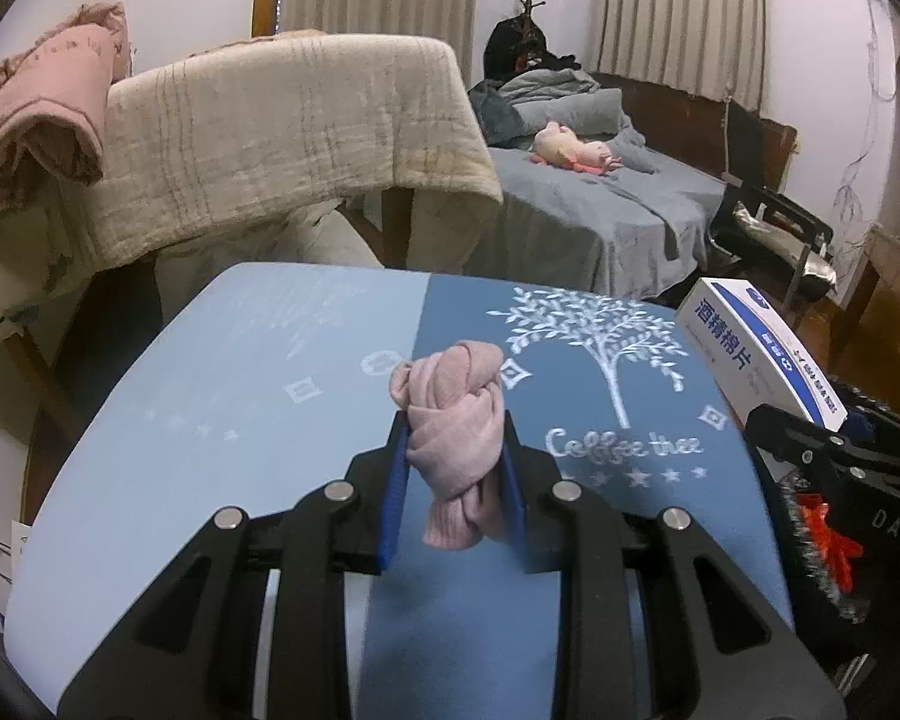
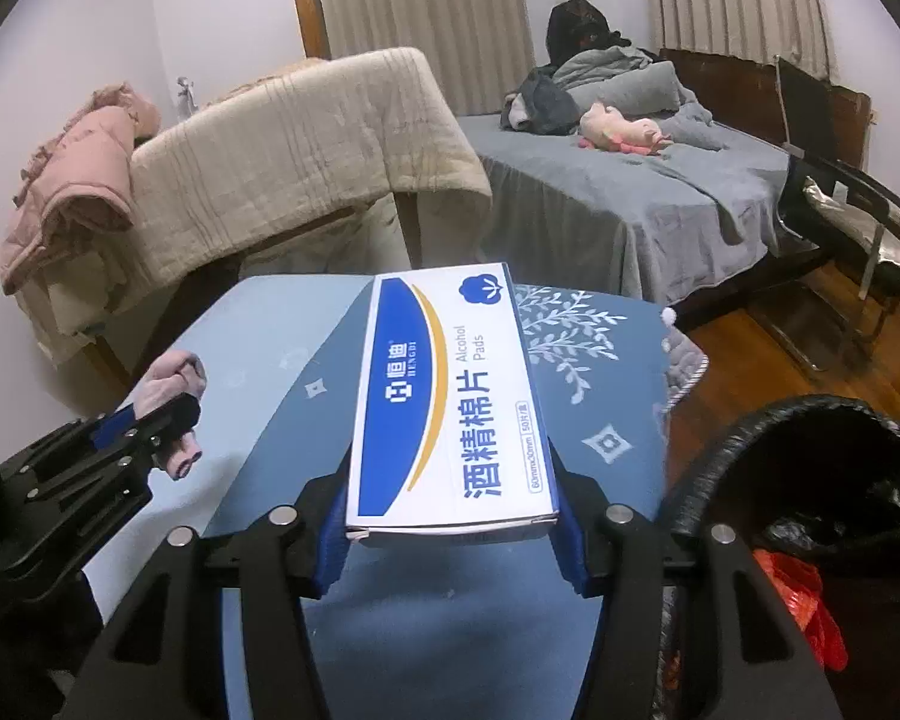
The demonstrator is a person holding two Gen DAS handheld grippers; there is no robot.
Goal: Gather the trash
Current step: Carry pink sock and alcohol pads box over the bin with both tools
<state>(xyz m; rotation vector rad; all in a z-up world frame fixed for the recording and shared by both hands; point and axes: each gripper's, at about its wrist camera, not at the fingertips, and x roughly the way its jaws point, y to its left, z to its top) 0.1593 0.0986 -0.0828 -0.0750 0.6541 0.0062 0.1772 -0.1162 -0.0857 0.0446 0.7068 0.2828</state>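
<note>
Knotted cloth (image 1: pixel 455 438) left of box (image 2: pixel 450 402), bin (image 2: pixel 810 480) right.

We see the black-lined round trash bin (image 2: pixel 810 480) cut off by the right edge, its depths dark; the white-and-blue cardboard box (image 2: pixel 450 402) hides the blue patterned surface (image 2: pixel 258 360) beneath.

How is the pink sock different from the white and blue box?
The sock is soft, knotted cloth; the box is stiff, flat card. The sock is plain pink; the box is white and blue with printed writing. The sock sits in the left hand-held gripper, the box in the right hand-held gripper. Both are held above the blue table.
</note>
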